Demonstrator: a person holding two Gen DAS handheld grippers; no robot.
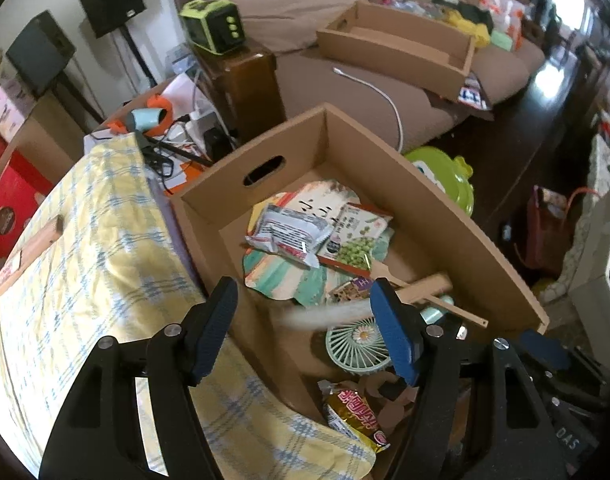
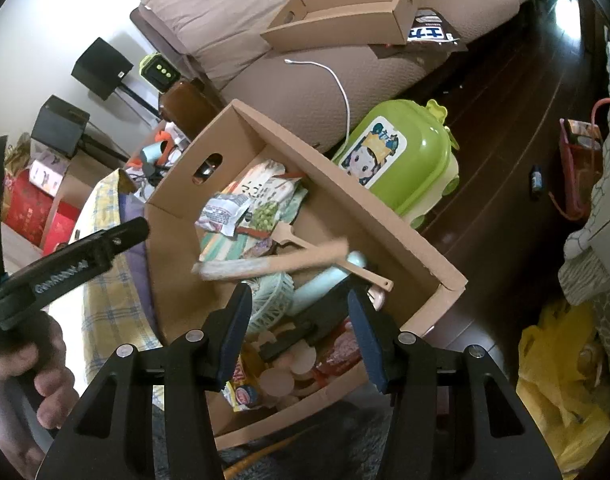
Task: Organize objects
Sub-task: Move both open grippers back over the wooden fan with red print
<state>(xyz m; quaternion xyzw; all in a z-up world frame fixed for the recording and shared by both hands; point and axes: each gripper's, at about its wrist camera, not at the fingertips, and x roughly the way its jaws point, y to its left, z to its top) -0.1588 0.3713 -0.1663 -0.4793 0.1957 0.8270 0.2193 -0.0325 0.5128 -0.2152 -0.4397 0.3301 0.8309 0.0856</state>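
Left hand-held gripper (image 1: 305, 320) hangs over the near end of the open cardboard box (image 1: 485, 240), jaws spread wide, and nothing is pinched between the blue pads; a blurred brush (image 1: 329, 316) with a pale wooden handle streaks across the gap between them, and whether it touches either pad I cannot tell. Right hand-held gripper (image 2: 301, 320) sits low in its own view, jaws apart too, empty, poised above the box's near corner. Down in the box, centre of the left view: a silver snack wrapper (image 1: 285, 232) lies on a green pea packet (image 1: 353, 240), both on top of a flat printed fan (image 1: 281, 280). Nearer the bottom, a mint handheld fan (image 1: 353, 344) with a daisy at its hub, then a gold-and-red snack pack (image 1: 353, 416) at the lower edge. A yellow plaid cloth (image 1: 85, 260) covers the lower left of the left view, touching the box's side. In the right view, a person's hand (image 2: 29, 384) at lower left grips the other tool's handle. Right of the box stands a green plastic case (image 2: 405, 160) on the dark floor, and a brown sofa (image 2: 265, 12) fills the top, carrying a shallow cardboard tray (image 2: 345, 8).
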